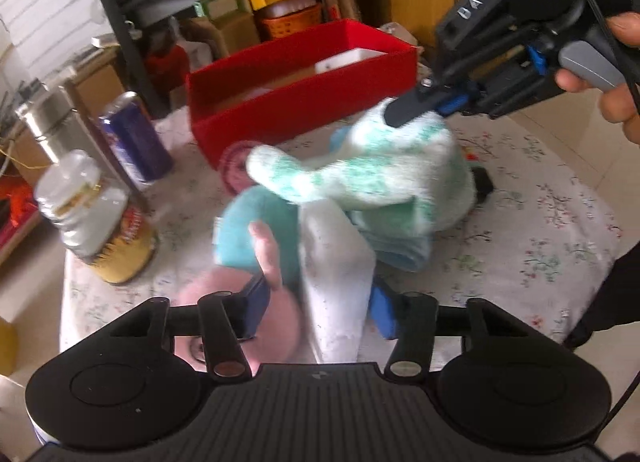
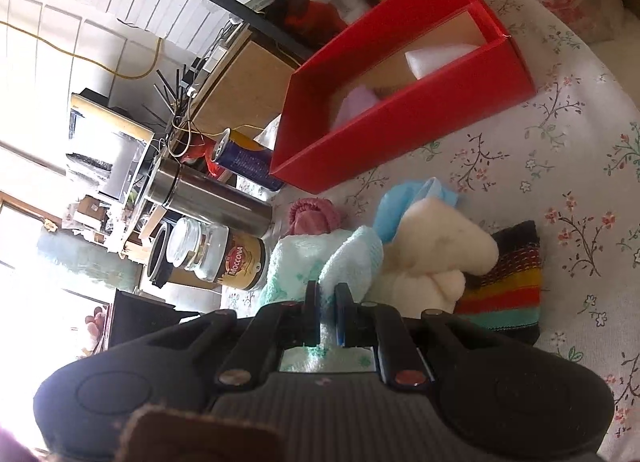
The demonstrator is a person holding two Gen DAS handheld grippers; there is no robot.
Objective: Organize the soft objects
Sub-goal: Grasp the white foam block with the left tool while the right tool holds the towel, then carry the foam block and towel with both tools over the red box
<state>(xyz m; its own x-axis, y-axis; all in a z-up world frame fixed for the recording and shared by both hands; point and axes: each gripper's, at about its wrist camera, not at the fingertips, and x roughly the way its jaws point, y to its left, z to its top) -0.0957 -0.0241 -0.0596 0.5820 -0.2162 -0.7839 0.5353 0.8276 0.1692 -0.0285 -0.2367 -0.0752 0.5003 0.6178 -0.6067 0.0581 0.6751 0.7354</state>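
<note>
A green-and-white fluffy towel (image 1: 360,170) (image 2: 304,258) hangs lifted above the flowered tablecloth (image 1: 540,230). My right gripper (image 1: 394,116) (image 2: 326,290) is shut on its upper edge. The towel's white lower end (image 1: 340,282) runs down between the blue pads of my left gripper (image 1: 320,310), which press on it. A pink soft thing (image 1: 240,322) bulges by the left pad, and a teal one (image 1: 248,230) lies behind it. Under the towel lie a cream plush (image 2: 440,250), a light blue cloth (image 2: 404,202), a pink rolled sock (image 2: 312,214) and a rainbow-striped pouch (image 2: 504,294). Behind stands the red box (image 1: 304,102) (image 2: 400,130).
On the left stand a coffee jar (image 1: 100,222) (image 2: 224,258), a blue can (image 1: 136,138) (image 2: 248,162) and a steel flask (image 1: 52,122) (image 2: 208,198). The red box holds a white foam block (image 2: 436,56) and a lilac cloth (image 2: 356,102). Cluttered shelves rise behind.
</note>
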